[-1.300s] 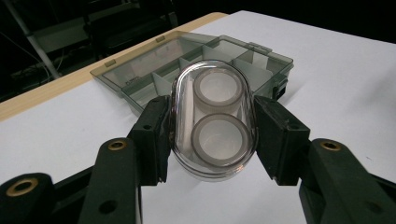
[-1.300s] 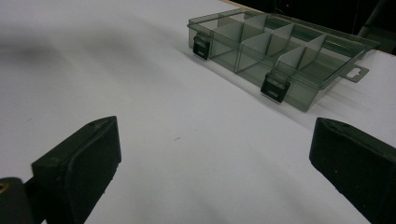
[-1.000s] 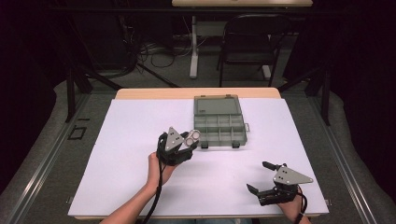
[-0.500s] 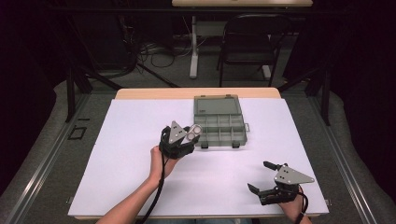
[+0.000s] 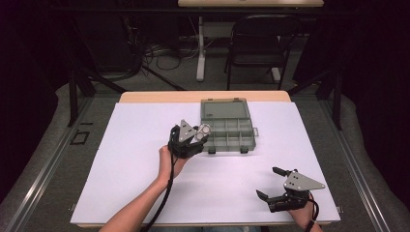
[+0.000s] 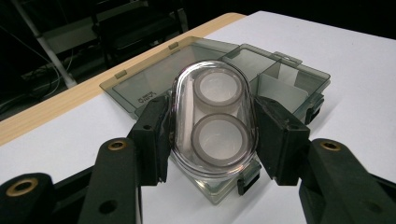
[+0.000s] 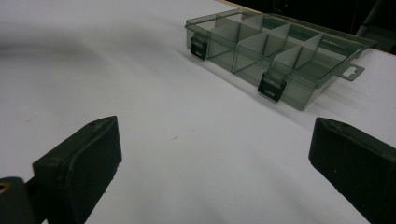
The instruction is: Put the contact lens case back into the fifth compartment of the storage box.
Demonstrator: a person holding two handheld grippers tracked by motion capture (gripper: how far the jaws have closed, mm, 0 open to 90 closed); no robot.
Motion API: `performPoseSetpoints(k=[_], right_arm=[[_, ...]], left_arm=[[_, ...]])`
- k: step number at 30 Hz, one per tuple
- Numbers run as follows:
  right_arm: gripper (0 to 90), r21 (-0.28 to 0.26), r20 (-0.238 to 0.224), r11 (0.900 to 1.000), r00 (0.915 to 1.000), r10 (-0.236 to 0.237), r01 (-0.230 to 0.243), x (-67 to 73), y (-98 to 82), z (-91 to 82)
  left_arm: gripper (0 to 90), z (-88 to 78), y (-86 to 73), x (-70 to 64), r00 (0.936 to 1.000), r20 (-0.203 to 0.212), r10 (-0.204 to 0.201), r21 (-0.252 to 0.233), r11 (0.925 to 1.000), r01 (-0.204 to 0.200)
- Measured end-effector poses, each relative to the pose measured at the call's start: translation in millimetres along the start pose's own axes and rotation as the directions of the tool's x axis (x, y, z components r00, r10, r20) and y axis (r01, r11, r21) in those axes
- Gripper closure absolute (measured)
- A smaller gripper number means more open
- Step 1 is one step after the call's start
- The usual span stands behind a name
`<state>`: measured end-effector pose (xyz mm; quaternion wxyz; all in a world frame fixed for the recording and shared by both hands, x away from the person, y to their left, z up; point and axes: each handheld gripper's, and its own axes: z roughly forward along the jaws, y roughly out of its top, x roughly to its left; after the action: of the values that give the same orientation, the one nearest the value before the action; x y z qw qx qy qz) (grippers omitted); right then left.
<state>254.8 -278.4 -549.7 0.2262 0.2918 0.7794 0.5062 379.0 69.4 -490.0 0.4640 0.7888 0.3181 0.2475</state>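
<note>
Left hand-held gripper [image 5: 197,136]: your jaws are clamped on the clear oval case [image 6: 213,122], one pad on each long side. No gap shows between pads and plastic.
Clear oval case: upright between your left jaws, lifted off the surface [image 5: 145,159]. Two pale round rolls sit stacked inside it, one above the other in the left gripper view.
Case position: in the high view [image 5: 203,129] it sits at your left gripper's tip, over the near left corner of the compartment box [image 5: 227,126].
Compartment box: smoky transparent plastic, lid folded back flat on the far side, dividers visible. It lies directly beyond and below your left jaws; two dark latches on its near edge. Whether the case touches the box cannot be told.
Right hand-held gripper [image 5: 273,182]: your jaws stand wide apart with nothing between them, low over the white surface.
Box from right gripper: well ahead of your right jaws [image 7: 275,53], toward the upper right of that view.
</note>
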Motion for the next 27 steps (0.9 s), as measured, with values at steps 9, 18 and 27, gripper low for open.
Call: performPoseSetpoints(k=[9,18,27], right_arm=[[2.0,-0.002,0.002,1.0,1.0,-0.001,0.001,0.0,0.4,-0.5],[2.0,-0.001,-0.001,1.0,1.0,0.0,0.0,-0.7,0.0,0.3],[2.1,0.003,0.001,1.0,1.0,0.0,0.0,-1.2,-0.1,0.7]], left_arm=[[49.2,8.2,5.1,0.8,1.0,0.005,-0.005,0.001,1.0,0.005],[49.2,15.7,8.0,2.3,1.0,0.003,-0.007,0.005,1.0,0.007],[49.2,24.1,9.2,5.5,0.9998,0.001,-0.022,0.014,0.9997,0.022]])
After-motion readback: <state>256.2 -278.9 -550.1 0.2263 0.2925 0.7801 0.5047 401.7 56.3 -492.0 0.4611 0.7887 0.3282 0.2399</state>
